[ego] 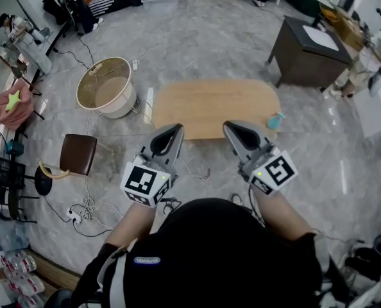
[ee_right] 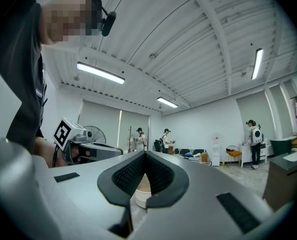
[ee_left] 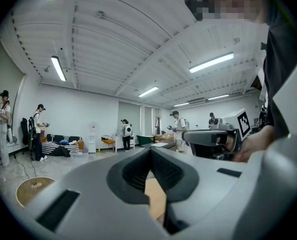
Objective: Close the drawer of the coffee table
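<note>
The left gripper [ego: 175, 129] and right gripper [ego: 231, 128] are squeezed shut, holding nothing. They sit mid-frame, at the lower edge of the coffee table [ego: 210, 101].

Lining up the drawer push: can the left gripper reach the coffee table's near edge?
Probably yes: nothing stands between the left gripper and the near edge of the coffee table. Its jaws are shut; no drawer front shows.
</note>
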